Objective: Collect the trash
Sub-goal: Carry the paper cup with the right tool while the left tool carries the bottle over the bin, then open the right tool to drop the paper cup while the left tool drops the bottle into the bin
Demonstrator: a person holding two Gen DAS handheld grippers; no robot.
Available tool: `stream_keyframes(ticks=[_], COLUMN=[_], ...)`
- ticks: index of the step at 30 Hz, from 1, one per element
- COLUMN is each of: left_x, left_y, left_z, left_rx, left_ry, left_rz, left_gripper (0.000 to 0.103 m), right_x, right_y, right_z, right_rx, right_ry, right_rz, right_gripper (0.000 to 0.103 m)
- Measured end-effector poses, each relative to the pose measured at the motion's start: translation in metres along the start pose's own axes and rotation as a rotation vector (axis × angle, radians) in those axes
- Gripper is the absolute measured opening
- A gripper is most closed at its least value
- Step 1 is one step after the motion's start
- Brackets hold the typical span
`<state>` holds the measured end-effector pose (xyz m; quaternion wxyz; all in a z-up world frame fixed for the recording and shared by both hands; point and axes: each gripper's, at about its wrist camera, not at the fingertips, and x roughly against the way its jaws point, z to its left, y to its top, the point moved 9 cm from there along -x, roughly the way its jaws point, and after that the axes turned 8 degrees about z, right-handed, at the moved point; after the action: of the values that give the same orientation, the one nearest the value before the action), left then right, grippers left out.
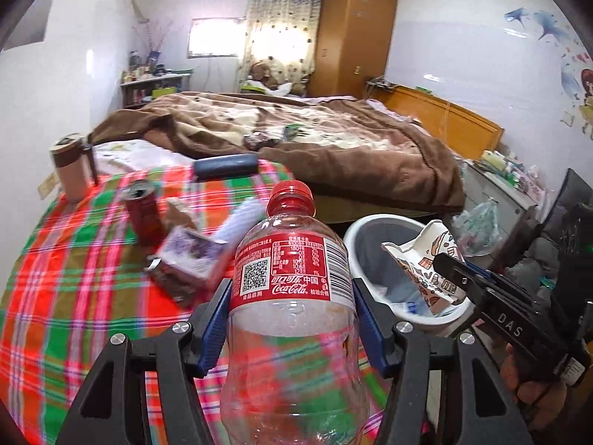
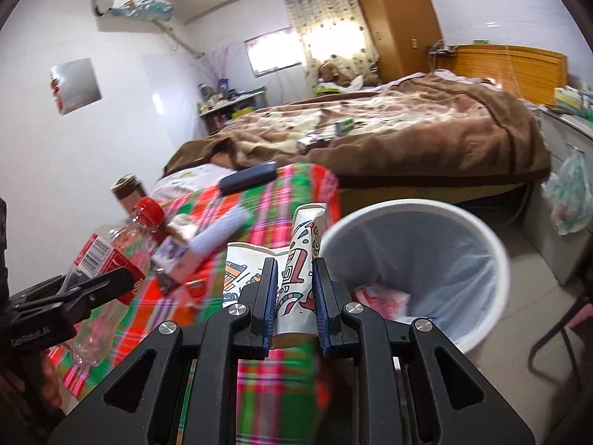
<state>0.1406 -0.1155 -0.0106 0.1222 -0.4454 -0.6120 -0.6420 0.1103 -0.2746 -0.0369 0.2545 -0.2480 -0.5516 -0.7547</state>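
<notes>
Plaid cloth (image 1: pixel 55 278) covers the desk; a red can (image 1: pixel 143 210) and small box (image 1: pixel 189 259) lie at ten o'clock. Left tool (image 1: pixel 292 296) clenches the plastic bottle (image 1: pixel 292 278), right tool (image 2: pixel 294 289) the crumpled paper cup (image 2: pixel 296 259), beside the white bin (image 2: pixel 463 230) before the bed (image 1: pixel 333 141).

We see white walls (image 1: pixel 444 37), bright window (image 1: pixel 213 37) upper centre with dotted curtain (image 1: pixel 281 33) beside it. Wooden wardrobe (image 1: pixel 352 37) upper right. Bed (image 1: pixel 333 141) mid-frame under brown blanket (image 2: pixel 407 137). Air conditioner (image 2: pixel 133 2) upper left. Tiled floor (image 2: pixel 526 256) lower right.
</notes>
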Motion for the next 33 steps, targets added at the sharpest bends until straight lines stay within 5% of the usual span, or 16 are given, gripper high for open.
stream_keyframes(ticks=[11,33], left_x=[-0.05,-0.13], left_y=[0.014,0.023], left_z=[-0.075,-0.141], left_rx=[-0.056,-0.125], left_ry=[-0.123,-0.152], left_rz=[0.058,0.15], left_gripper=[0.062,0.062], right_x=[-0.005,-0.038], right_y=[0.009,-0.006], right_z=[-0.059,-0.125], right_rx=[-0.083,-0.089], right_ry=[-0.117,-0.249], right_rz=[0.0,0.136], right_gripper=[0.019,0.02])
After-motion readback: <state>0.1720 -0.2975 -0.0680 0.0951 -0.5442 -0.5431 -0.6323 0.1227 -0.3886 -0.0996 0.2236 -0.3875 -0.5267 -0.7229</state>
